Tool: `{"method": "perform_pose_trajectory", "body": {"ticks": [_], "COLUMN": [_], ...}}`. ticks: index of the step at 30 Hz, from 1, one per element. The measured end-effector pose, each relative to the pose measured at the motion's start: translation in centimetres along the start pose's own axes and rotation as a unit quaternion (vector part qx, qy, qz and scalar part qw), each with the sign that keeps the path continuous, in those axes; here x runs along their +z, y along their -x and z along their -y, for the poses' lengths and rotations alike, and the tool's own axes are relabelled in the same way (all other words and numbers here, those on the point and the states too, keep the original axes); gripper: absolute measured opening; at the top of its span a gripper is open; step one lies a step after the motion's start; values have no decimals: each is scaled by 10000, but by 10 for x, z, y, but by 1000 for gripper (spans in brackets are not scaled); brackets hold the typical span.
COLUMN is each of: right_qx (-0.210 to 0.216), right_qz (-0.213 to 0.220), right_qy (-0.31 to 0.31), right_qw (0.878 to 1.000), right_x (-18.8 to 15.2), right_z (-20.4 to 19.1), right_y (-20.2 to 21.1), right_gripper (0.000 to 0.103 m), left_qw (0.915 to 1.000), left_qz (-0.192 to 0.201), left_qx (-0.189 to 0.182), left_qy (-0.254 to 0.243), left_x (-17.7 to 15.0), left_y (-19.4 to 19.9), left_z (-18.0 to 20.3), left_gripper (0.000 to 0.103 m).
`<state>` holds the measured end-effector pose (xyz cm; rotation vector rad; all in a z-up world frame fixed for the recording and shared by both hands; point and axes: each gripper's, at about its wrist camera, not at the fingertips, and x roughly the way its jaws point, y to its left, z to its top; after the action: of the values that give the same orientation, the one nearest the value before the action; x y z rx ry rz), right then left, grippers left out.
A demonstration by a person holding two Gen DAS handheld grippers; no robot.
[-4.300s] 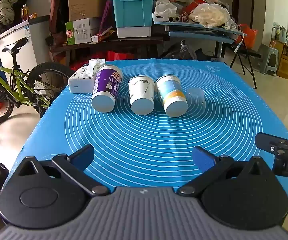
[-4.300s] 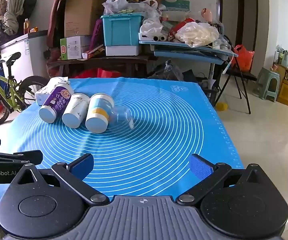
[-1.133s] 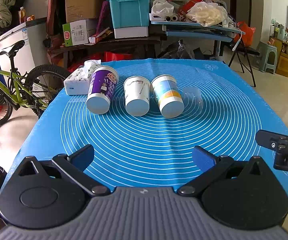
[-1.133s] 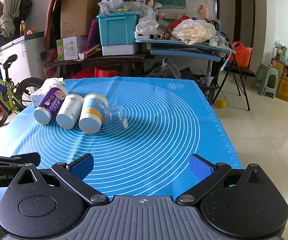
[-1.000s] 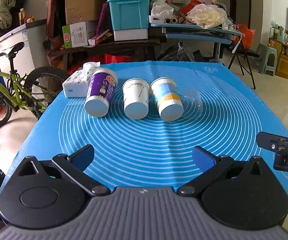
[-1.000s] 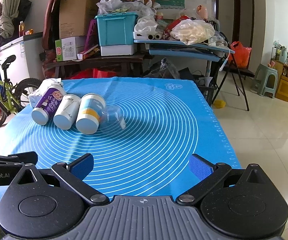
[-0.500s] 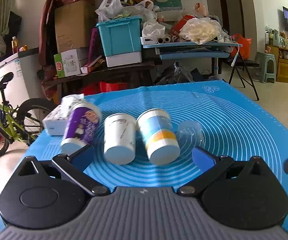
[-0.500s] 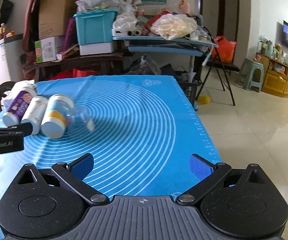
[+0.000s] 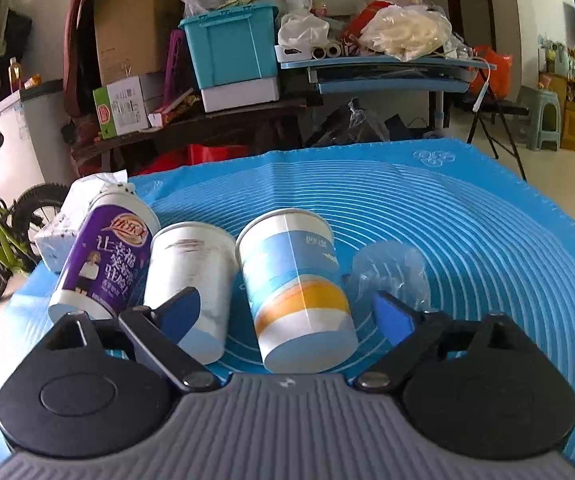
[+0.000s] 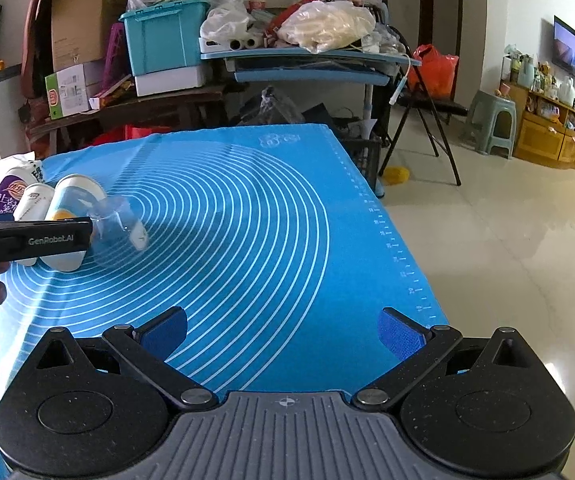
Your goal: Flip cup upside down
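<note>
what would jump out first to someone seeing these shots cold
First, the row of cups lying on their sides on the bright blue ringed mat: a purple cup, a white cup, a blue and orange cup and a clear plastic cup. The left hand-held gripper is open right around the blue and orange cup. Behind, a cluttered shelf with a teal bin fills the background.
</note>
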<state>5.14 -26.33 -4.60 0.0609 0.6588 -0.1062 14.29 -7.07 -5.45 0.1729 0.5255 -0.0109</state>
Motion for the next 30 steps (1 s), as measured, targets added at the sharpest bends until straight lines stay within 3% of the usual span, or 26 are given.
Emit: {"method": "perform_pose_trajectory", "body": {"ticks": [9,15,17,30], "right_qx": [78,86,68,13], "right_qz": [-84,-62,-77,16], "right_qy": [-8,-50,-78,-162], "right_qw": [9999,9999,9999,9999], "right_x": [-2,-3,-3,-3], "right_z": [0,3,4,9], "right_y": [-9,-6,-6,4], "right_gripper": [103,103,103,103], "left_qw": [9999,9974,9973,9985], "left_qz": [-100,-630,-654,-363], "left_qx": [16,-117,-154,-251], "left_qy": [62,328,289,311], "left_x": [3,1,-2,-1], "left_y": [-7,-21,-21,1], "left_z": [2,-4,-2,-8], "left_gripper": [86,69,57,56]}}
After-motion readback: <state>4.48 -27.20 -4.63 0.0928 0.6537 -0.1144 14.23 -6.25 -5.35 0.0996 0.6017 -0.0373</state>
